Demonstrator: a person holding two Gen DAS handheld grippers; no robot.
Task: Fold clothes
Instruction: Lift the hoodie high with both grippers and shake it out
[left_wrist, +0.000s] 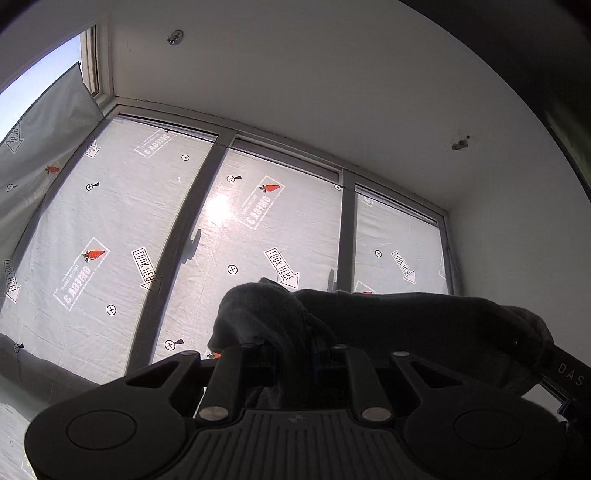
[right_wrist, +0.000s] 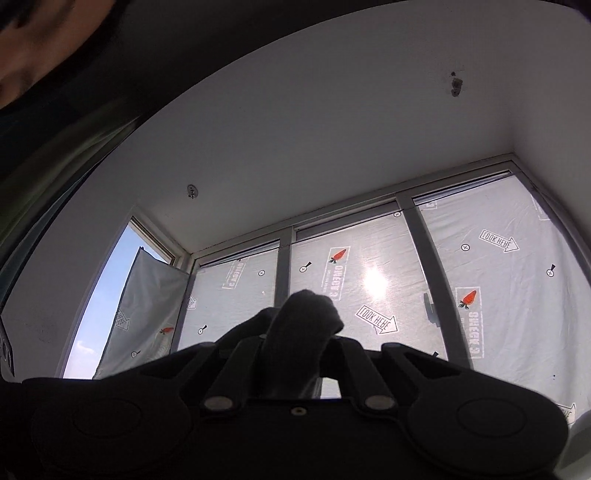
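Note:
Both grippers point up toward the ceiling and windows. In the left wrist view my left gripper (left_wrist: 295, 350) is shut on a dark grey garment (left_wrist: 258, 314), which bunches over the fingertips. From there the cloth stretches right to a black gripper part (left_wrist: 567, 371) at the frame edge. In the right wrist view my right gripper (right_wrist: 297, 341) is shut on a fold of the same dark grey garment (right_wrist: 303, 321), which sticks up between the fingers and hides their tips. The rest of the garment hangs out of sight below both cameras.
Tall windows (left_wrist: 118, 221) covered with white printed sheeting fill the far wall, and the sun glares through them (right_wrist: 373, 282). A white ceiling (left_wrist: 295, 74) is overhead. An uncovered pane (right_wrist: 107, 288) shows sky. A person's head (right_wrist: 33, 48) is at the upper left.

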